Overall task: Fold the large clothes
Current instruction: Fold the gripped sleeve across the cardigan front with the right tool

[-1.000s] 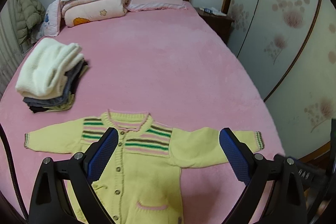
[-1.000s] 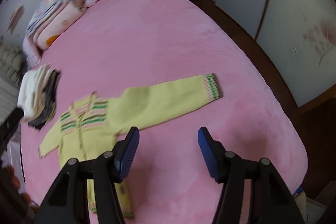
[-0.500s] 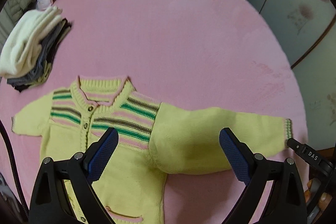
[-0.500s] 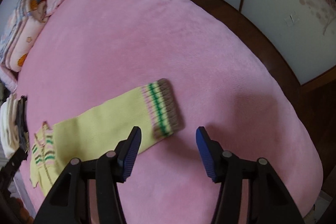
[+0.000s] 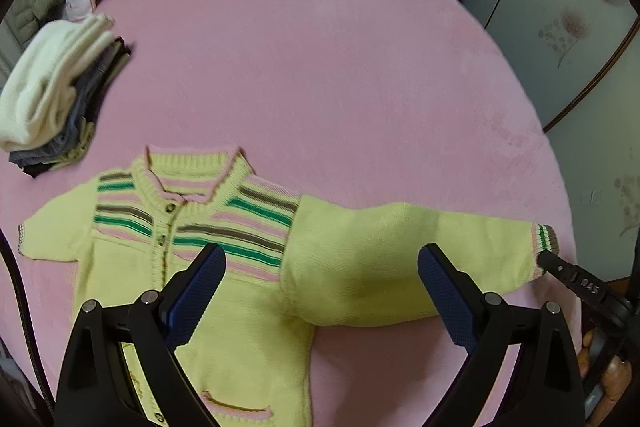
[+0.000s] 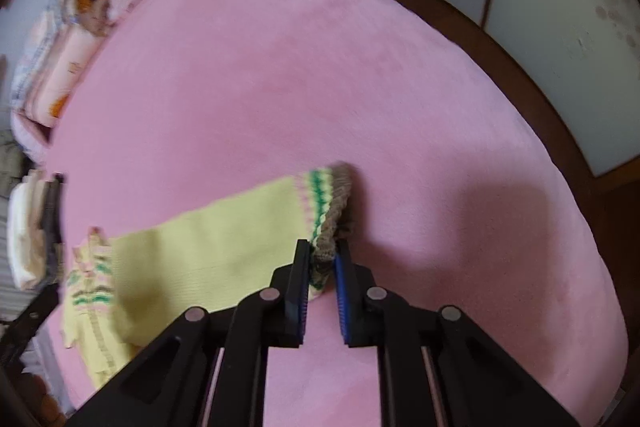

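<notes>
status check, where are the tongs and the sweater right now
Right tongs closing on the sleeve cuff. Left tongs open, above the yellow sweater. Sweater flat on the pink bed, unfolded. Stack of folded clothes well aside.

cardigan [image 5: 240, 327] hem: cut off below | cuff [image 6: 332, 223]: blurred, partly behind fingers

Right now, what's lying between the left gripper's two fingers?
In the left wrist view, the yellow cardigan, its chest and the upper part of its sleeve, lies beneath the gap of the open left gripper, untouched.
</notes>
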`<state>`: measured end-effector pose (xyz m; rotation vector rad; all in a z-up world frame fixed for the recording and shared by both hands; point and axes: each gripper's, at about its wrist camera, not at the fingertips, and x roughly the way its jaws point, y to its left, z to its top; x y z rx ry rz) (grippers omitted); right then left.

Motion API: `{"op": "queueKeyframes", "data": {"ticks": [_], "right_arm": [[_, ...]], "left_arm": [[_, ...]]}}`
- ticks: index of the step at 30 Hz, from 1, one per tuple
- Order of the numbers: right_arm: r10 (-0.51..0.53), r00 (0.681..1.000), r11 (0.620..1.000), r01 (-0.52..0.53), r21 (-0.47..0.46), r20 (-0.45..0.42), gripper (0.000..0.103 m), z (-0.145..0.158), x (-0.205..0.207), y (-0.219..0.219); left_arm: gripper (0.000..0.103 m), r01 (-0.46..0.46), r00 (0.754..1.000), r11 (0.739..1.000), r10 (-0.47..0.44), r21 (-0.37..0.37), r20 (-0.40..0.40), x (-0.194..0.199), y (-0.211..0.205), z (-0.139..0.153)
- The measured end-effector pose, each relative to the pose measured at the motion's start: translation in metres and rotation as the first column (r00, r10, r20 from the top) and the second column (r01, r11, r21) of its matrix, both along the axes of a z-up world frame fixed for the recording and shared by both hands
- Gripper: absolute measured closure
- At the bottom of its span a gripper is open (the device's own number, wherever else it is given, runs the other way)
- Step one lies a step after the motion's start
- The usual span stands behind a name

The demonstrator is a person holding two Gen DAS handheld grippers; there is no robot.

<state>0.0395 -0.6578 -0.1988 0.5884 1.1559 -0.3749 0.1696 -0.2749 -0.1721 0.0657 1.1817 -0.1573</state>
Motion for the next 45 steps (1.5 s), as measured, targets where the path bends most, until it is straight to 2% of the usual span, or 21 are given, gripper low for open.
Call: {"op": "queueKeyframes", "data": {"ticks": [3,6,9,13,15,17,20,24,28,31,34,38,41,45], "right_arm": [[0.038,0.995,0.999,-0.041,0.026,0.09,0.092,0.032,-0.002,0.016],[0.117,0.979,0.992,-0.123,0.027,0.17,0.092,0.068,-0.002,0.051],[0.232,0.945,0.971,-0.24,0.008,0.23,0.092,0.098,0.008,0.093],[0.349,0.901,0.934,-0.358,-0.015,0.256,0.092,0.109,0.023,0.148],[0.386,0.889,0.919,-0.393,-0.022,0.248,0.092,0.106,0.033,0.174],[0.41,0.883,0.908,-0.42,-0.007,0.226,0.092,0.094,0.041,0.199],[0.425,0.88,0.9,-0.436,0.006,0.211,0.092,0.077,0.047,0.227],[0.444,0.879,0.891,-0.454,0.024,0.174,0.092,0.035,0.06,0.264],[0.469,0.877,0.881,-0.473,0.021,0.107,0.091,-0.01,0.069,0.293],[0.473,0.878,0.879,-0.476,0.025,0.077,0.088,-0.027,0.07,0.305],[0.473,0.879,0.881,-0.473,-0.002,0.059,0.077,-0.029,0.068,0.31],[0.473,0.88,0.881,-0.47,-0.049,0.052,0.075,-0.018,0.056,0.308],[0.458,0.887,0.889,-0.453,-0.071,0.062,0.075,-0.007,0.04,0.298],[0.411,0.91,0.909,-0.405,-0.094,0.055,0.075,0.0,0.022,0.282]], "left_arm": [[0.007,0.0,0.998,0.999,0.002,-0.035,0.055,-0.008,0.017,0.021],[0.007,-0.006,0.995,0.999,0.01,-0.042,0.095,-0.015,0.037,0.04],[0.007,-0.021,0.997,0.999,0.024,-0.044,0.072,-0.016,0.062,0.049],[0.007,-0.032,0.998,0.999,0.033,-0.016,0.052,-0.014,0.096,0.048],[0.007,-0.033,0.999,0.999,0.033,0.003,0.041,-0.01,0.111,0.042],[0.007,-0.025,1.0,1.0,0.025,-0.007,0.002,-0.005,0.126,0.033],[0.007,-0.039,0.999,0.999,0.039,-0.035,-0.005,0.002,0.15,0.026],[0.007,-0.04,0.999,0.996,0.037,-0.08,-0.034,0.016,0.177,0.011],[0.007,0.004,0.999,0.995,-0.007,-0.095,-0.035,0.023,0.189,-0.005],[0.007,0.037,0.998,0.992,-0.043,-0.12,-0.047,0.025,0.193,-0.017],[0.007,0.064,0.995,0.987,-0.074,-0.148,-0.062,0.027,0.192,-0.027],[0.007,0.114,0.988,0.972,-0.132,-0.207,-0.074,0.029,0.186,-0.038],[0.008,0.148,0.979,0.949,-0.18,-0.276,-0.091,0.032,0.176,-0.048],[0.019,0.154,0.963,0.911,-0.224,-0.381,-0.147,0.036,0.162,-0.065]]}}
